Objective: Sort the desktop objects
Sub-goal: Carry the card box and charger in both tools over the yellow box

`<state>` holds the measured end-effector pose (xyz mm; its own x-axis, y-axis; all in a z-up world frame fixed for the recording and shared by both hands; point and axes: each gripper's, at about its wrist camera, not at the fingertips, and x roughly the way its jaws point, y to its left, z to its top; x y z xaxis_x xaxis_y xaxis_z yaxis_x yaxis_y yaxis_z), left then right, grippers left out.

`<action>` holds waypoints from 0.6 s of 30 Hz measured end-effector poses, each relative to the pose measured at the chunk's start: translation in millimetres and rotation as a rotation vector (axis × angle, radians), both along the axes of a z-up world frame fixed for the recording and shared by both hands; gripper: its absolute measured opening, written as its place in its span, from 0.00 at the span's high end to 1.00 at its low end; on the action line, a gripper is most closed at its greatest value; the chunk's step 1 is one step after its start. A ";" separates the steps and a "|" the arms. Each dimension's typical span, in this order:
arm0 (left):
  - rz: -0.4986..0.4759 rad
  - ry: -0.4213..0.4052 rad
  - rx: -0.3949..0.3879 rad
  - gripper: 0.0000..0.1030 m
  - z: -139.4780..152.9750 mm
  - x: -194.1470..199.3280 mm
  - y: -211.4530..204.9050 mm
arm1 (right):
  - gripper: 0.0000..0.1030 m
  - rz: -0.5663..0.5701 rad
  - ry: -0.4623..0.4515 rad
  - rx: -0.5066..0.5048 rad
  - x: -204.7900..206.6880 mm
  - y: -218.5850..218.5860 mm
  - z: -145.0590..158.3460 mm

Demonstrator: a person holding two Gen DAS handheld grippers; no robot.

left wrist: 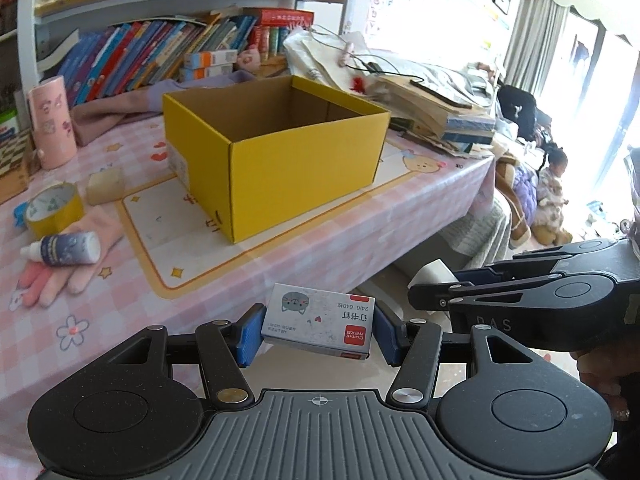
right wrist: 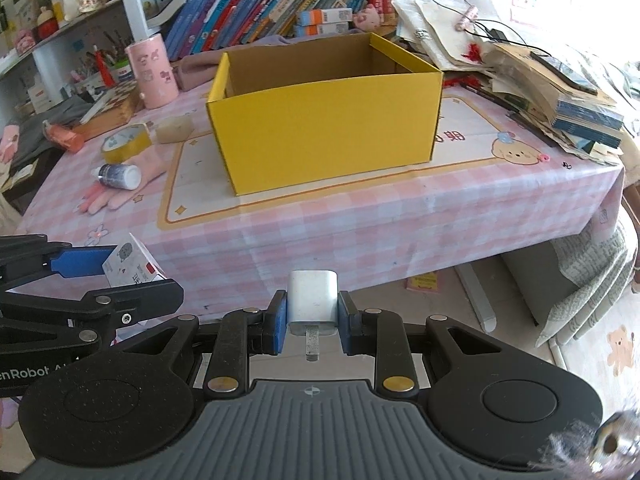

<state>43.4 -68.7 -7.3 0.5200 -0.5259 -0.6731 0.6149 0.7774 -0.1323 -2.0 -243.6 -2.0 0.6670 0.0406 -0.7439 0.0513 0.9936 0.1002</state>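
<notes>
Closest to us, our left gripper (left wrist: 318, 330) clamps a small box of staples (left wrist: 318, 326) between its blue pads, jaws about half spread and pressing on the box's short ends. Our right gripper (right wrist: 313, 316) is squeezed tight on a white charger plug (right wrist: 313, 302), its metal prong pointing back toward us. Both loads hang in the air just off the near edge of the table (right wrist: 360, 220), which has a pink checked cloth. Farther in, on the table's left side, lie a pink glove (left wrist: 80, 264) with a small bottle (left wrist: 64, 249) resting on it, and a roll of yellow tape (left wrist: 54, 210). Beyond, an open yellow cardboard box (right wrist: 324, 128) stands at mid-table, with books (right wrist: 260, 4) shelved behind it.
</notes>
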 end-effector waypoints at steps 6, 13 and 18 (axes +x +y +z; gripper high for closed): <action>-0.010 -0.004 0.003 0.45 0.2 8.2 -5.1 | 0.78 -0.001 -0.001 -0.003 7.4 -2.5 -0.1; -0.018 -0.009 0.012 0.45 -0.4 19.3 -11.2 | 0.78 -0.018 0.003 0.016 20.8 -10.2 -2.4; -0.005 -0.030 -0.003 0.45 7.9 30.4 -13.1 | 0.78 -0.004 -0.011 0.016 34.9 -12.5 -0.8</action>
<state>73.8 -81.8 0.6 0.5372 -0.5302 -0.6560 0.6222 0.7742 -0.1162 32.9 -256.2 -2.8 0.6752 0.0497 -0.7359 0.0543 0.9917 0.1168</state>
